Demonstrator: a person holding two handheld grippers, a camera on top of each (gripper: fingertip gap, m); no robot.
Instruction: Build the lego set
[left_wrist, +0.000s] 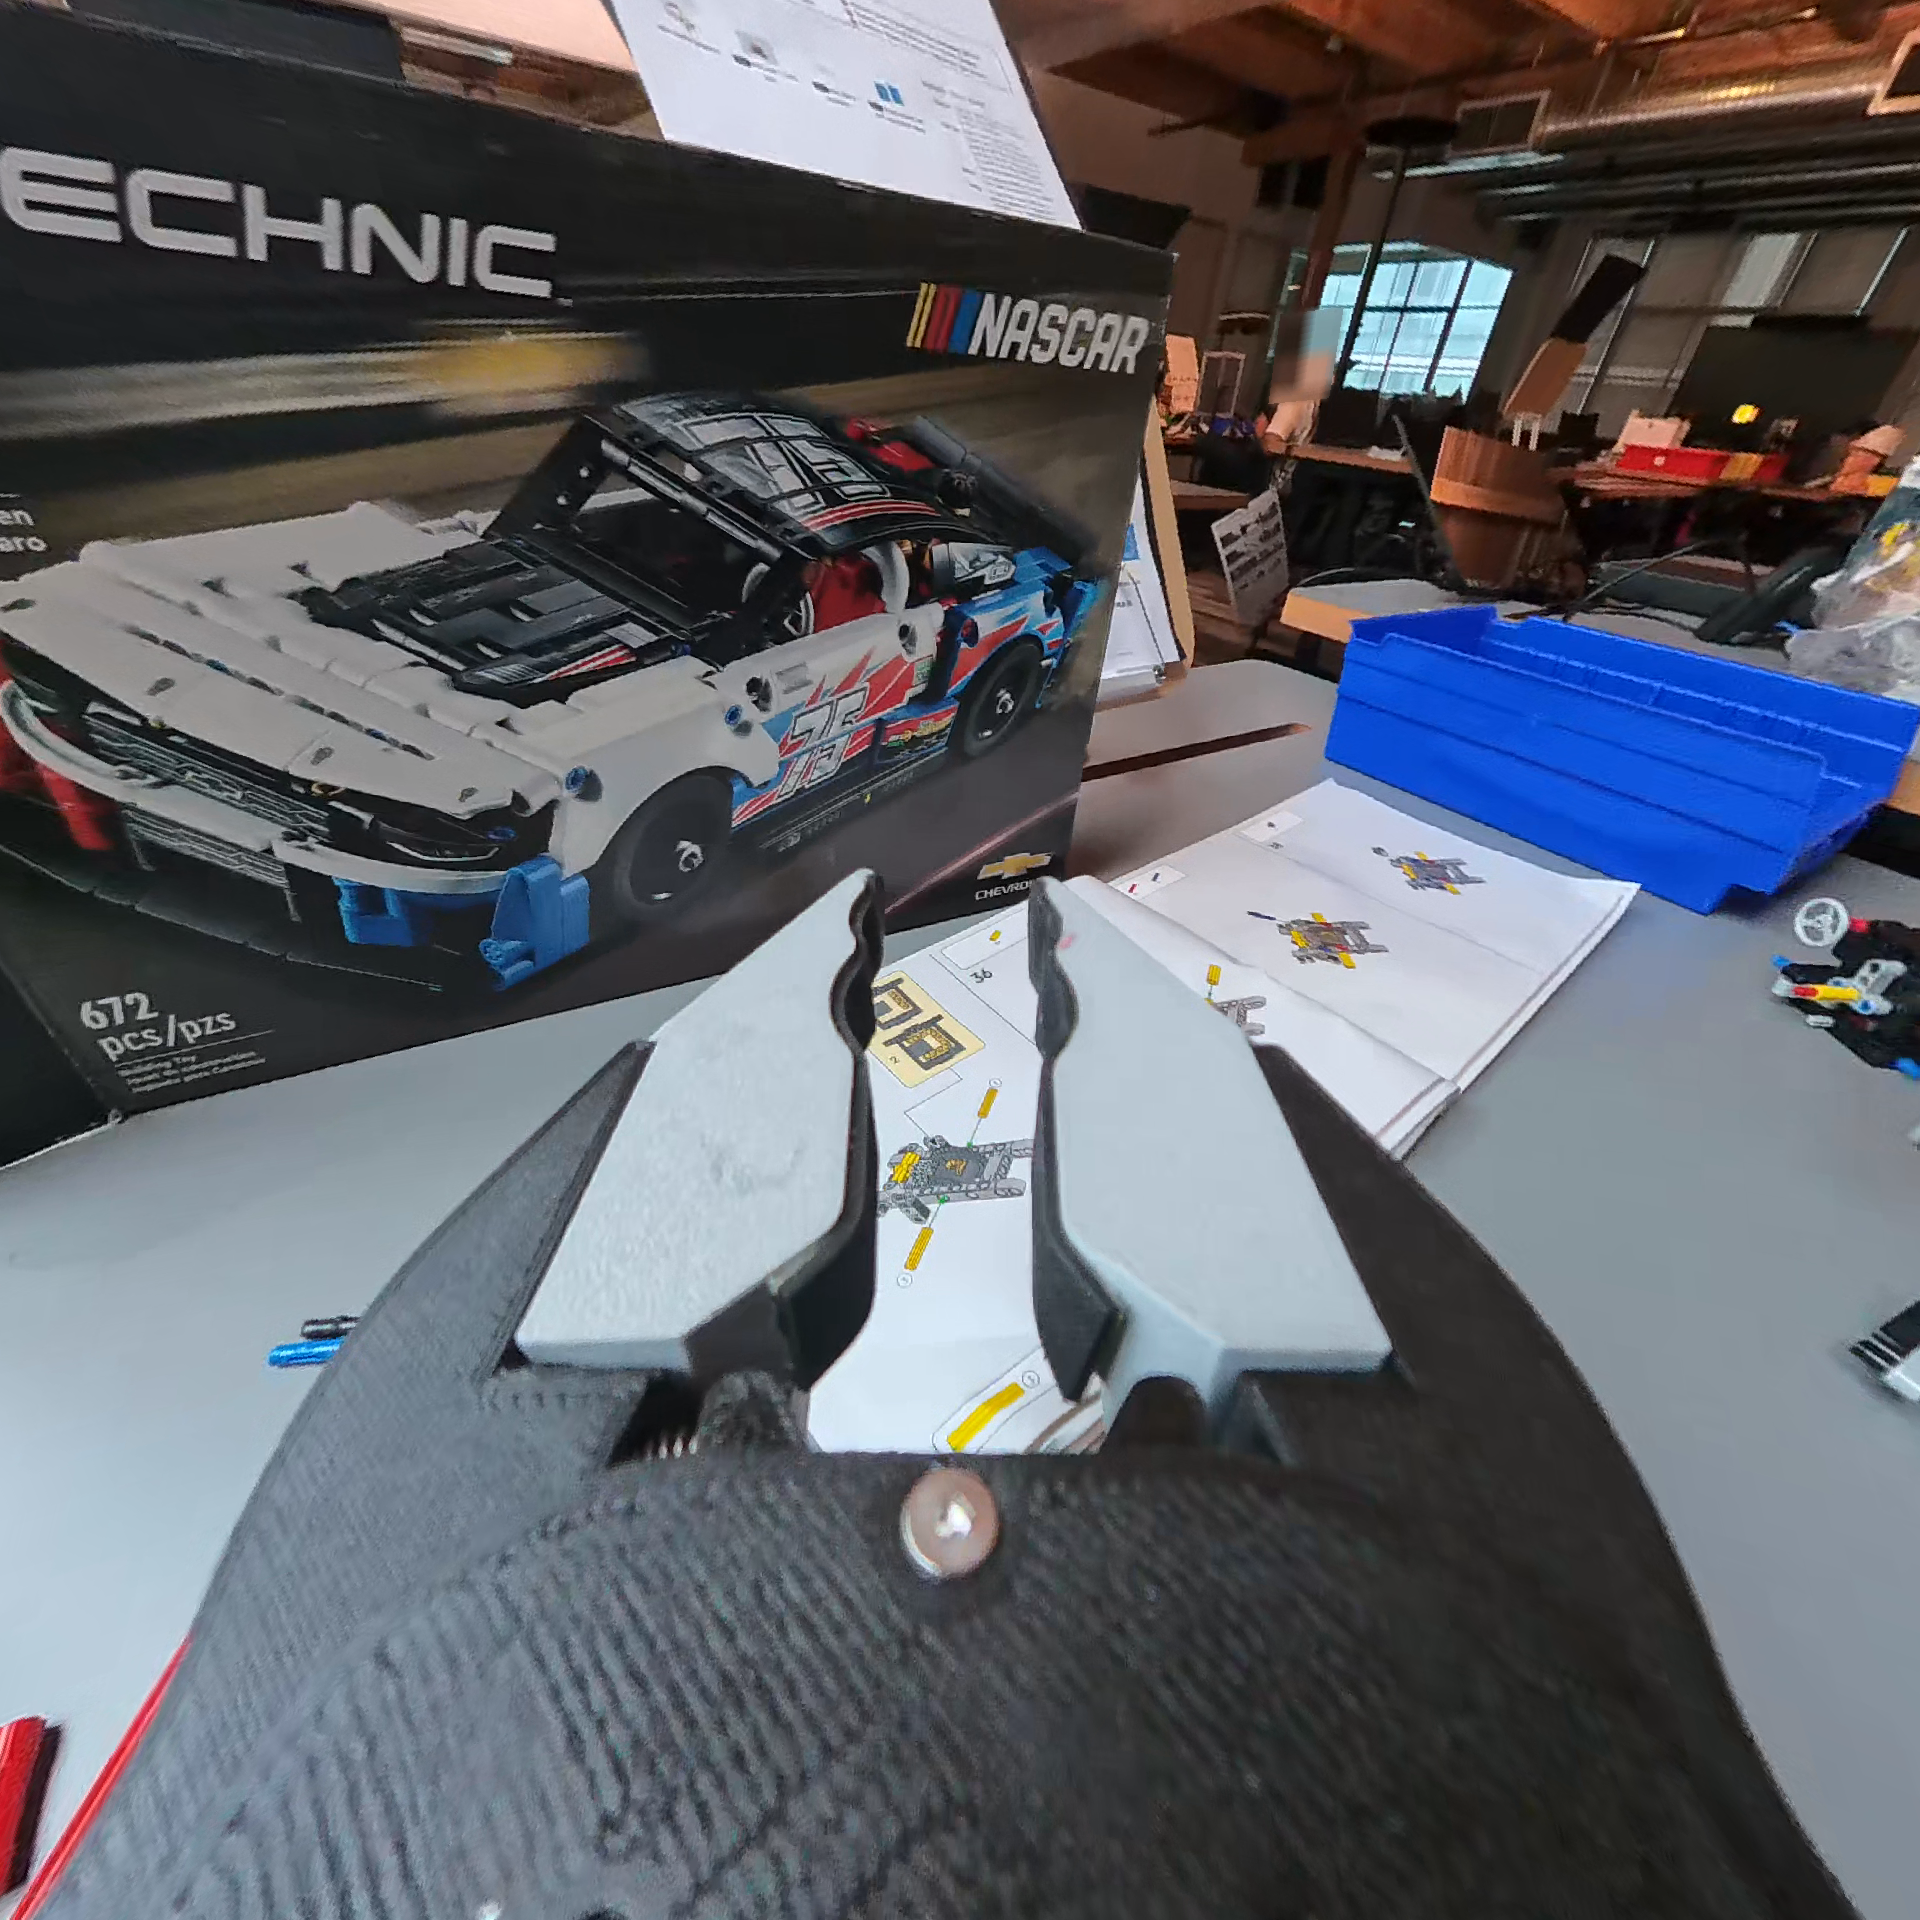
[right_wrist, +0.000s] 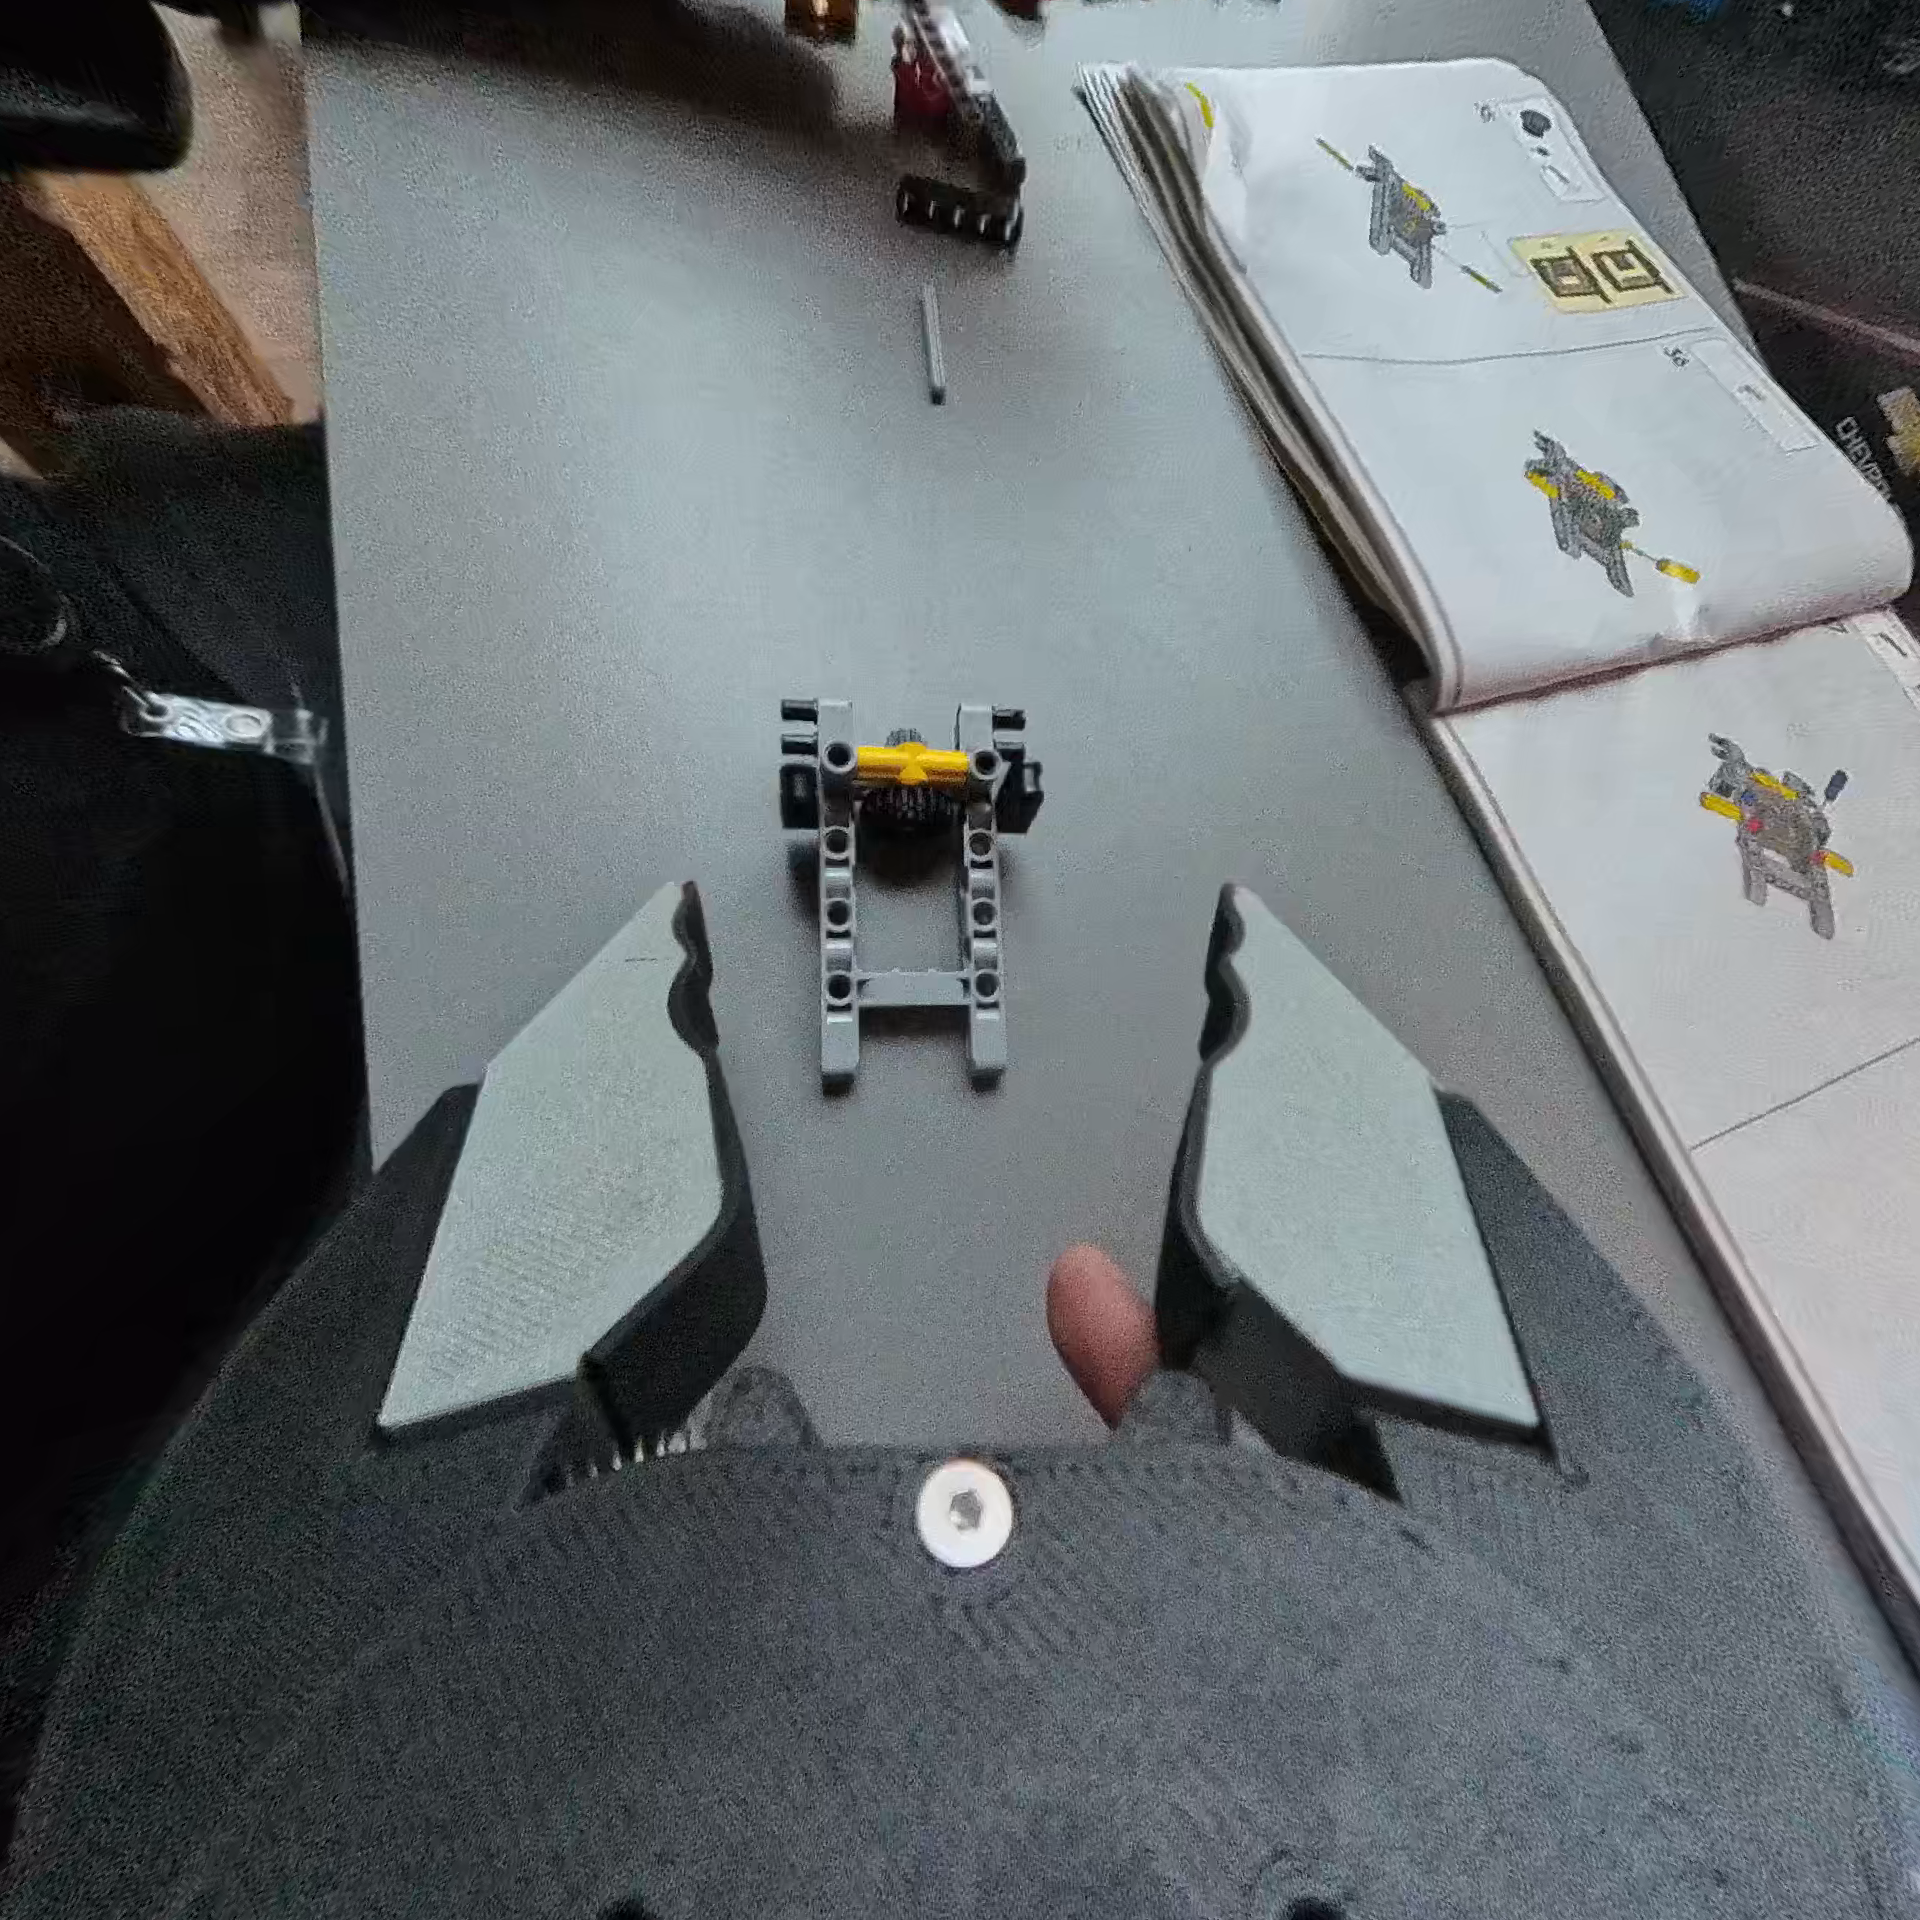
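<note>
In the right wrist view a small grey frame assembly (right_wrist: 902, 940) with a yellow connector (right_wrist: 912, 765) and a black gear lies flat on the grey table. My right gripper (right_wrist: 961, 914) is wide open and empty, hovering just short of the assembly, its fingertips on either side of its near end. A thin grey axle (right_wrist: 933, 343) lies farther ahead. In the left wrist view my left gripper (left_wrist: 954, 914) is open with a narrow gap and empty, held above the open instruction booklet (left_wrist: 1340, 935), which also shows in the right wrist view (right_wrist: 1621, 416).
The set's box (left_wrist: 582, 582) stands upright at the left. A blue bin (left_wrist: 1621, 748) sits behind the booklet. A black sub-assembly (left_wrist: 1860, 987) lies at the right, blue pins (left_wrist: 307, 1345) at the left. Black and red parts (right_wrist: 961, 156) lie far ahead. A fingertip (right_wrist: 1101, 1330) shows by the right finger.
</note>
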